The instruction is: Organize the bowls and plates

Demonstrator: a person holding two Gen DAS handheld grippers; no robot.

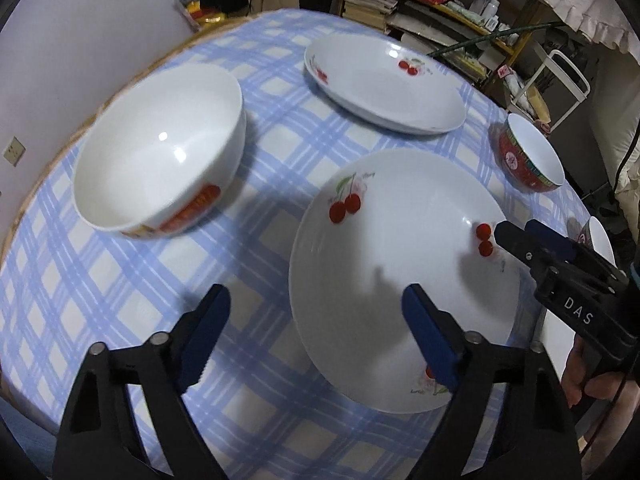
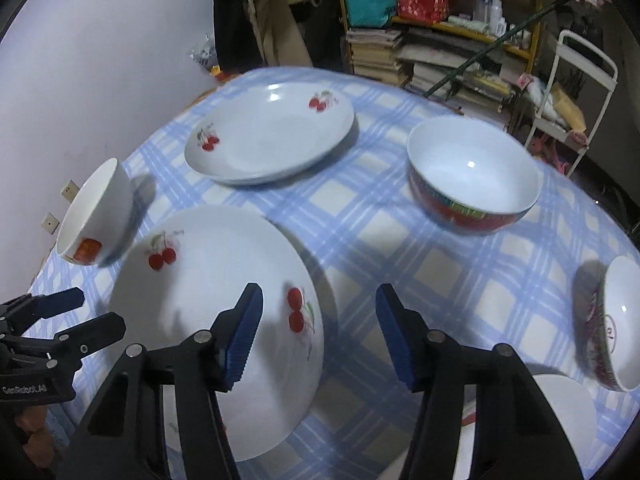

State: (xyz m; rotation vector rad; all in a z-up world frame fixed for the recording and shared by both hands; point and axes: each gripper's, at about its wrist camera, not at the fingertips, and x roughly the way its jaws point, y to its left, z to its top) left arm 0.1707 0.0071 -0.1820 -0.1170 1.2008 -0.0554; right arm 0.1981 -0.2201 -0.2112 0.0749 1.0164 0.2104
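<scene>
The bench (image 1: 100,280) carries it all under a checked cloth. The near plate (image 1: 400,280) sits at its front, and both claws hang over it: the left claw (image 1: 316,340) gaping and empty astride its left rim, the right claw (image 2: 320,336) half-open and empty across its right edge. Pinch unevenly and that slick plate skids into the white bowl (image 1: 160,152).

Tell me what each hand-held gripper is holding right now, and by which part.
Nothing is held. The left hand-held gripper and the right hand-held gripper both stand open over opposite rims of the near cherry plate, not clamping it.
</scene>
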